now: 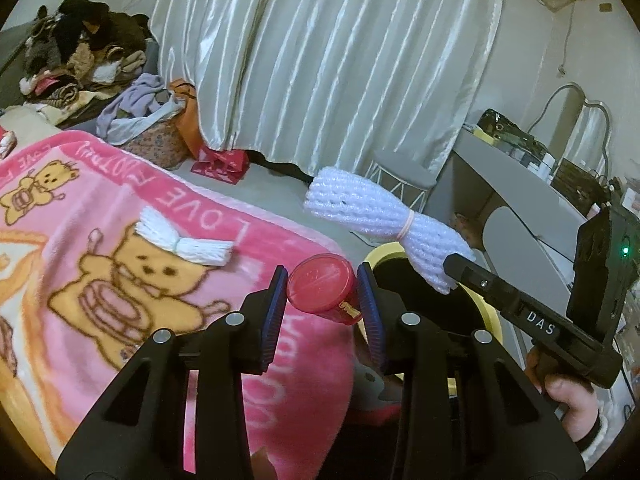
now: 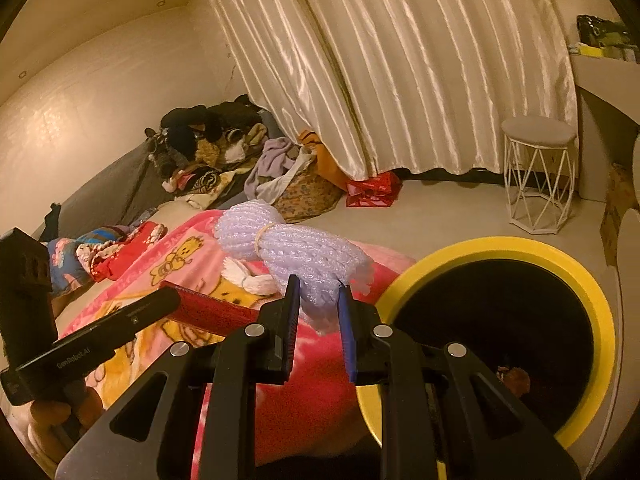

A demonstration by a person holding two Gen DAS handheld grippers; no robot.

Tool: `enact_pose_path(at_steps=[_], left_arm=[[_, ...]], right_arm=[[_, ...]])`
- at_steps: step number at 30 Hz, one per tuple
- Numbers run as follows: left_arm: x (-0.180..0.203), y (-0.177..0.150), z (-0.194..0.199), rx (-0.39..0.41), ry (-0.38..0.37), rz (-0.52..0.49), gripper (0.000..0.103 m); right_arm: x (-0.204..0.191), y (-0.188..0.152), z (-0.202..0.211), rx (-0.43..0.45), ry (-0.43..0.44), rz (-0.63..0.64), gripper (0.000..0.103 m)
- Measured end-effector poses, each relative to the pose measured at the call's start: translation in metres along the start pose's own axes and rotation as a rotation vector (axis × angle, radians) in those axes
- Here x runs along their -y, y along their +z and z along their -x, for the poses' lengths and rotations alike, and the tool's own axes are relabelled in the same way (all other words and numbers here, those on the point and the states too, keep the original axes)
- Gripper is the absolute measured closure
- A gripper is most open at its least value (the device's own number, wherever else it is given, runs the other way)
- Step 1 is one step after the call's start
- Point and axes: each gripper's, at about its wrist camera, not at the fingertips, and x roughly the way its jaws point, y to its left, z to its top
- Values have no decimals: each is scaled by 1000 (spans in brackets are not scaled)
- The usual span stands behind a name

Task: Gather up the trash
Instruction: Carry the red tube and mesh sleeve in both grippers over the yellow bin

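My left gripper [image 1: 322, 292] is shut on a red cup [image 1: 320, 288], held on its side above the pink bear blanket [image 1: 120, 264] at the bed's edge. My right gripper [image 2: 318, 308] is shut on a white foam net bundle [image 2: 296, 252] tied with a rubber band; it also shows in the left wrist view [image 1: 380, 224]. The bundle hangs beside the yellow-rimmed trash bin [image 2: 560, 264], whose rim also shows behind the cup [image 1: 384, 250]. A white tissue bow [image 1: 184, 242] lies on the blanket, seen too in the right wrist view [image 2: 248, 276].
A clothes pile [image 2: 208, 140] lies at the far end of the bed. A patterned bag [image 2: 308, 192] and red bags [image 2: 372, 192] sit on the floor by the curtain [image 2: 400, 60]. A white wire stool [image 2: 538, 172] and a desk [image 1: 520, 188] stand at right.
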Motion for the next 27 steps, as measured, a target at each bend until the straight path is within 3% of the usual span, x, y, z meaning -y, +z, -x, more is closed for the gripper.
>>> enact_pose_path(at_steps=[27], left_arm=[[84, -10, -47, -66, -125, -108, 75]], right_arm=[[111, -14, 30, -9, -262, -180, 85]])
